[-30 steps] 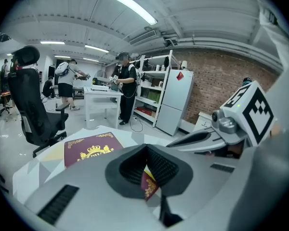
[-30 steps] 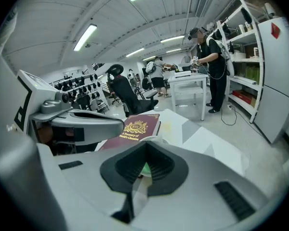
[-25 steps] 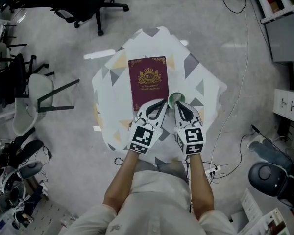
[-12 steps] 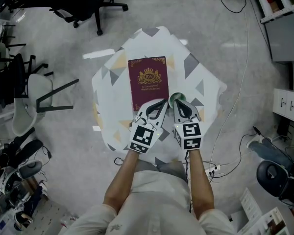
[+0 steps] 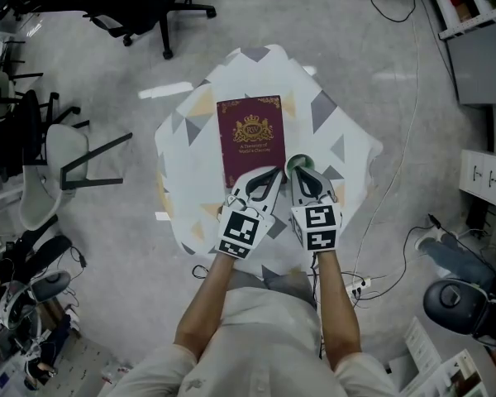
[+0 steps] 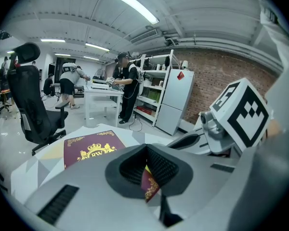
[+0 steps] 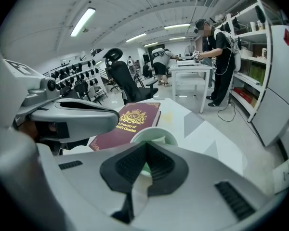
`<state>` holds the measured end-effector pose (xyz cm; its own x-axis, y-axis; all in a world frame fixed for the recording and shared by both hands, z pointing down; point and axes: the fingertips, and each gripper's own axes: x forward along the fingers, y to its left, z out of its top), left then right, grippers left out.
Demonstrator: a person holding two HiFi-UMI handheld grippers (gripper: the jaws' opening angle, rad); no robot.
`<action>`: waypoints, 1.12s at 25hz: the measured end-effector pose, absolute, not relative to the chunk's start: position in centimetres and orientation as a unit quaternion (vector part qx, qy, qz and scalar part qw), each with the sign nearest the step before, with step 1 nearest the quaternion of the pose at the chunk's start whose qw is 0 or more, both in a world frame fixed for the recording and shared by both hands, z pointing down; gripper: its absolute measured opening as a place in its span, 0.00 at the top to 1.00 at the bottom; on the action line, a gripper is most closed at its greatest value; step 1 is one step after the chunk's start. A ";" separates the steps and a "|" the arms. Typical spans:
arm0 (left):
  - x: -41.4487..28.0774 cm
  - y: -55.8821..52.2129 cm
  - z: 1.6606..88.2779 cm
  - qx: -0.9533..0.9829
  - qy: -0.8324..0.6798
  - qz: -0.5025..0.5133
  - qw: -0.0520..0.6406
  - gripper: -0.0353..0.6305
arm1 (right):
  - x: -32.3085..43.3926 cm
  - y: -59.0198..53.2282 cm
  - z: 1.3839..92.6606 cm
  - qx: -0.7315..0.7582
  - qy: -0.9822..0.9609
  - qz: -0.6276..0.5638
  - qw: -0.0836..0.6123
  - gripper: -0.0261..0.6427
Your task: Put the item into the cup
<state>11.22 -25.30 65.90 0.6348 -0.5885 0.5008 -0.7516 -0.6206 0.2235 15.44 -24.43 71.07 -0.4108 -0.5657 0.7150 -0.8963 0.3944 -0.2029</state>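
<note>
Hovering w/ both jaw pairs closed, empty: left gripper (image 6: 145,150) over maroon book (image 5: 250,139) corner, right gripper (image 7: 145,147) just behind green cup (image 7: 156,133). No item visible; pushing fwd could tip cup.

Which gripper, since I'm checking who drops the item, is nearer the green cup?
Right. The right gripper is right at the cup; the left gripper is off to its left, over the book.

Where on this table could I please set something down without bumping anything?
Widest bare patch: the table on its right side, beyond the cup and right of the book. A narrower strip runs along the book's left edge. The near edge is crowded: cup, left tongs and right tongs sit close together.
</note>
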 end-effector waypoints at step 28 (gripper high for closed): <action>10.5 -25.1 64.5 0.887 -0.373 0.185 0.201 0.93 | 16.0 -24.2 69.4 0.494 -0.773 0.279 0.284 0.91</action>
<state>10.47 -25.05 64.46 0.6531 -0.5870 0.4785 -0.7358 -0.6414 0.2175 15.96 -24.25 69.41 -0.3509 -0.6048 0.7149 -0.9219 0.3569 -0.1506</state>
